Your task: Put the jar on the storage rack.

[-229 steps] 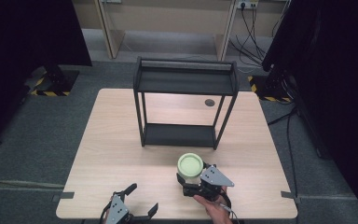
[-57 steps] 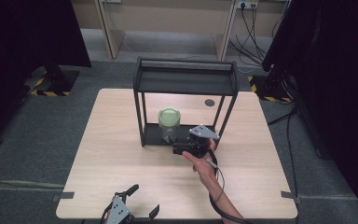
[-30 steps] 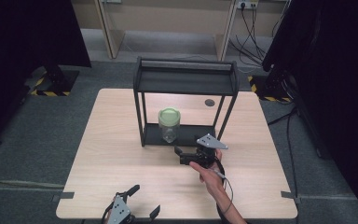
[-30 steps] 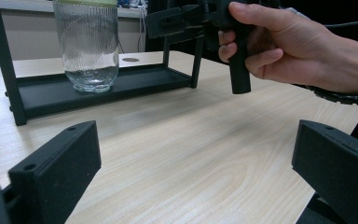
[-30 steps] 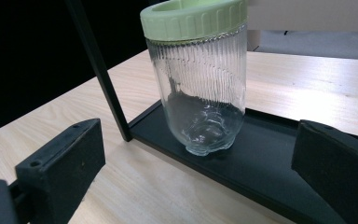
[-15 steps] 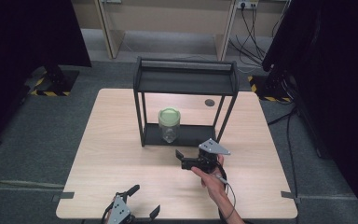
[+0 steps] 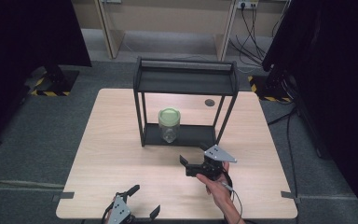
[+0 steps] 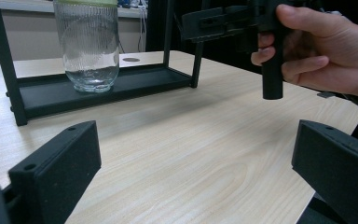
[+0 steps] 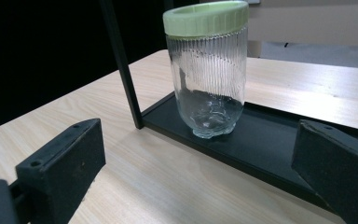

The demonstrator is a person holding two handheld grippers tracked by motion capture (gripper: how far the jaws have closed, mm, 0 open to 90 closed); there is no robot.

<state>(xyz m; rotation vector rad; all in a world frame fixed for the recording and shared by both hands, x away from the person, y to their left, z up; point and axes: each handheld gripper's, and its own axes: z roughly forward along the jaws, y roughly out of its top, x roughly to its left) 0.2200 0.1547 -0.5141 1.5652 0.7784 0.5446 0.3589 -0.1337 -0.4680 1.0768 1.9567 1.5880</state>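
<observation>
Jar: the ribbed glass jar (image 7: 169,126) with a pale green lid stands upright on the bottom tray of the black shelf rack (image 7: 186,83), toward the tray's left end.
Right claw: the right claw (image 7: 192,158) hovers over the table just in front of the rack, jaws wide and empty; the jar lies ahead of it and a little left.
Left claw: the left claw (image 7: 137,201) sits at the near table edge, jaws spread, well apart from the jar (the right one is clearly nearer).
Axis: vertical, lid up.
Surface: light wood table (image 7: 116,144), bare near the claws.
Room: grey floor, dark curtains either side, cables at the back right.
</observation>
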